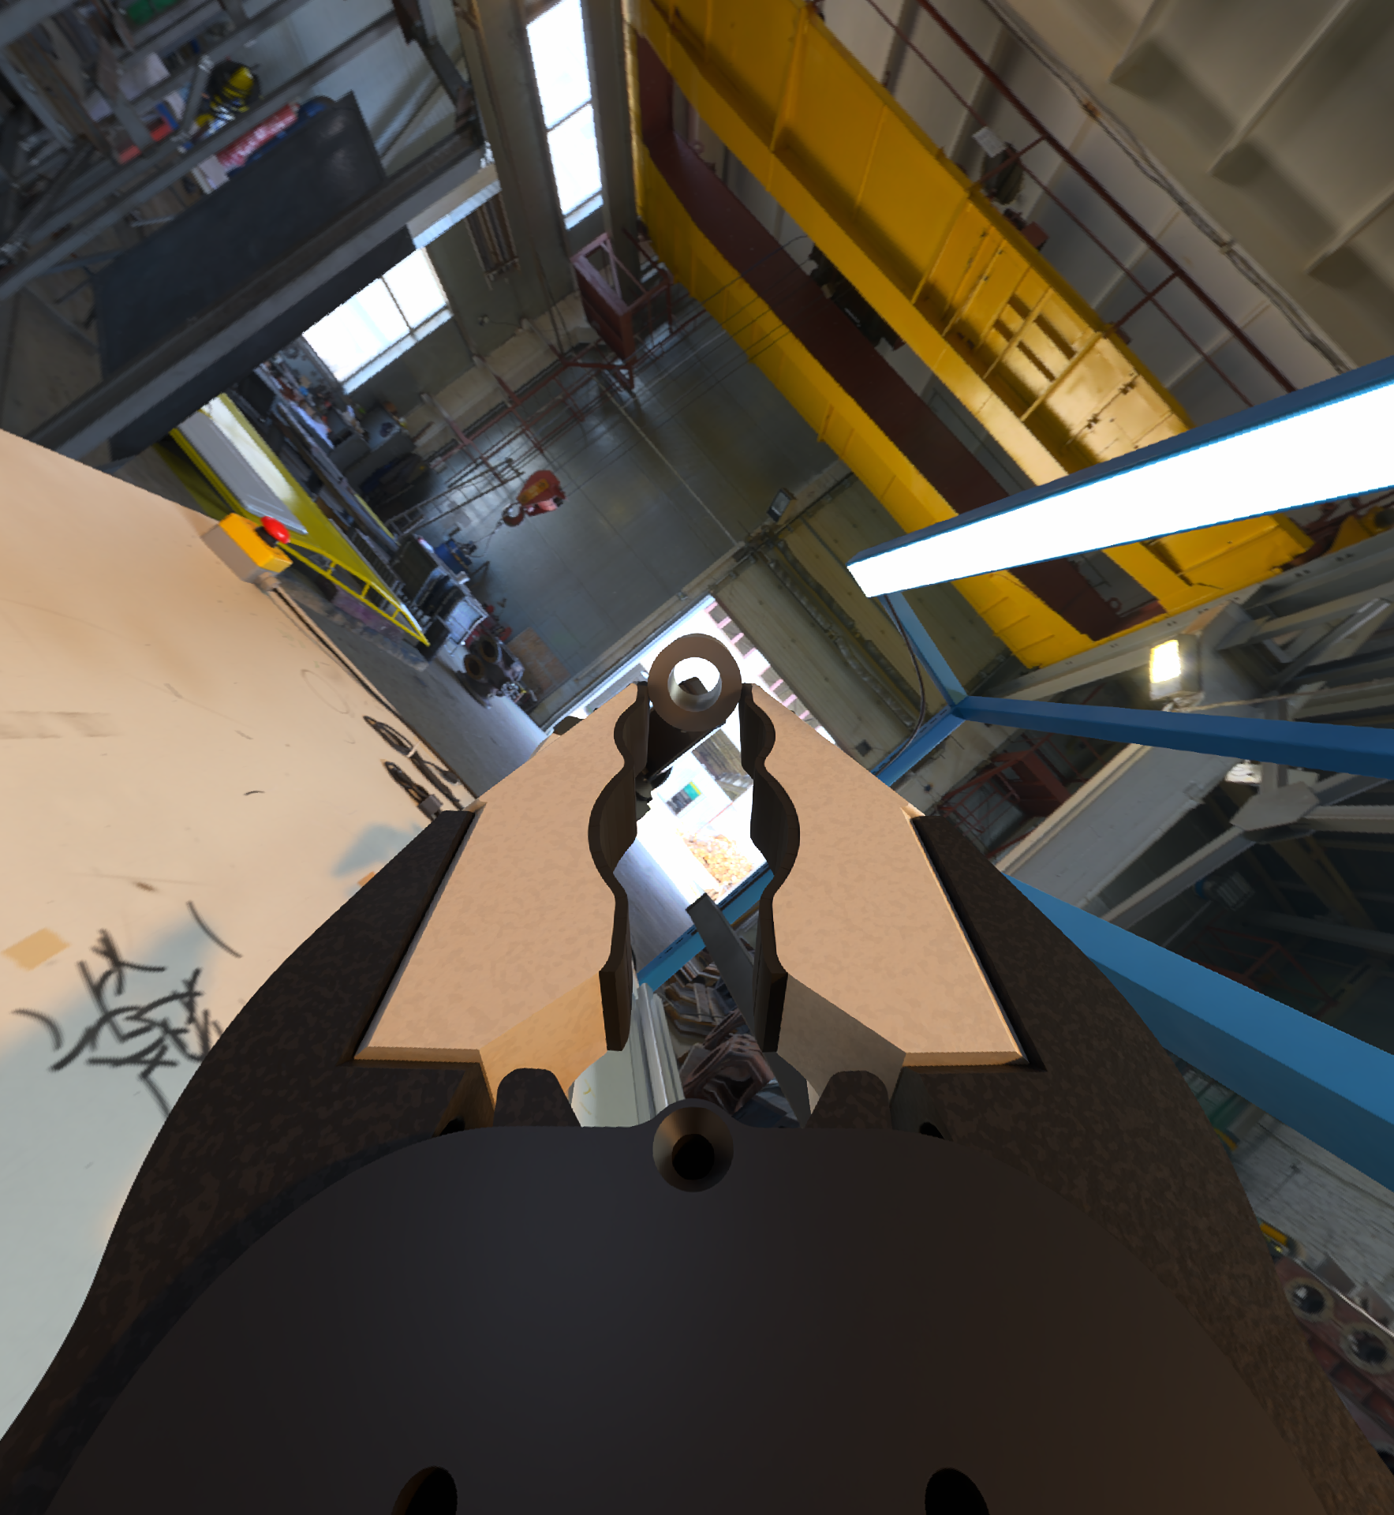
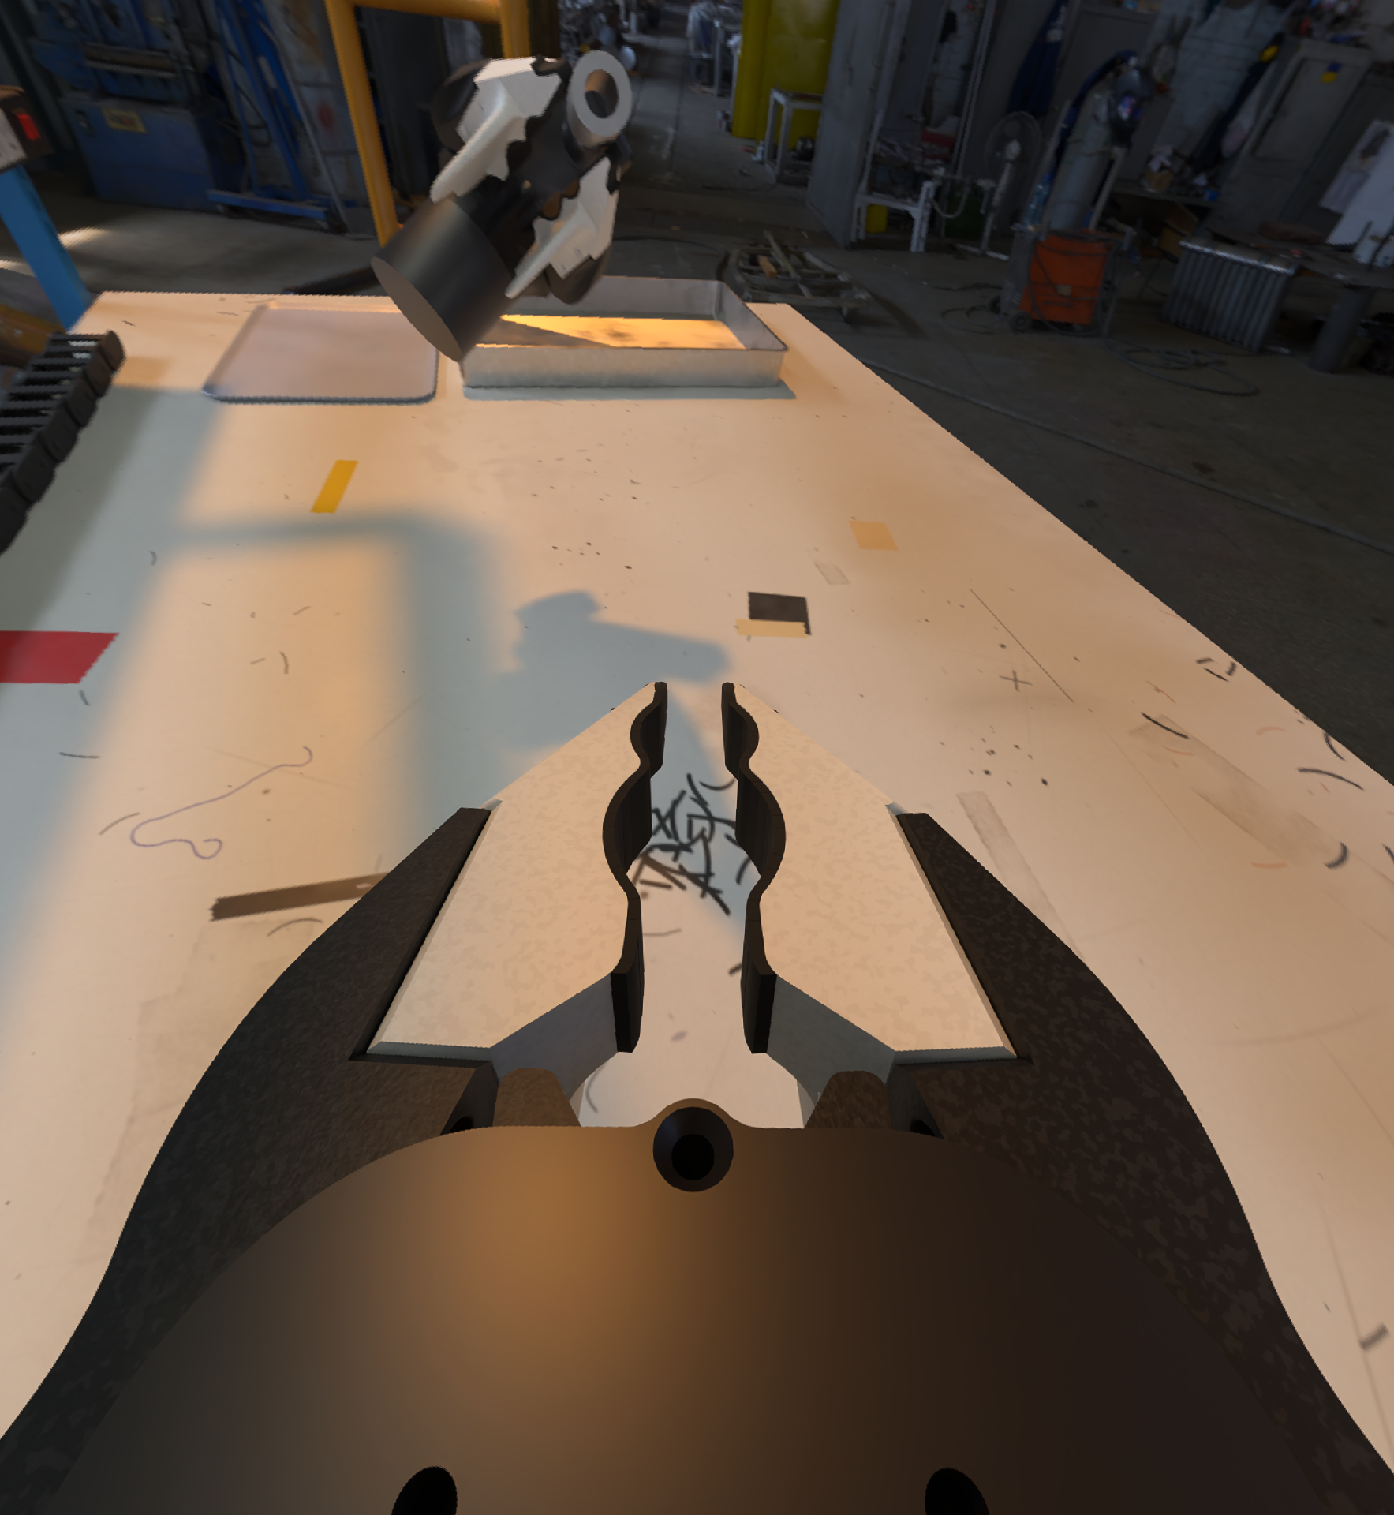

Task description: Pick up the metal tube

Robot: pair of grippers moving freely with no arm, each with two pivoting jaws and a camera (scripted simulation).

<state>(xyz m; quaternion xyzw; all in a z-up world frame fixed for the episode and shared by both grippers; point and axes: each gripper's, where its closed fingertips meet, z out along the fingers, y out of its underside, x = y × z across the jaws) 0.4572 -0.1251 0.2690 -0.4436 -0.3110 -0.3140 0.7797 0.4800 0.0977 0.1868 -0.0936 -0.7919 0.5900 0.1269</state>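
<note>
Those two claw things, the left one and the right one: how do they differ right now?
The left gripper clamps the grey metal tube at its fingertips; the right gripper holds nothing, jaws slightly apart. The left tilts upward, raised above the pale worktable; the right points down along it. Both share dark bodies and pale wavy-edged fingers.

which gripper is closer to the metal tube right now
Left. The left gripper has the metal tube clamped between its fingertips, lifted above the table. The right gripper is apart from it, low over the table, holding nothing.

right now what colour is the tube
Grey metal tube, clearest in the right wrist view, held off the table in the left tongs.
</note>
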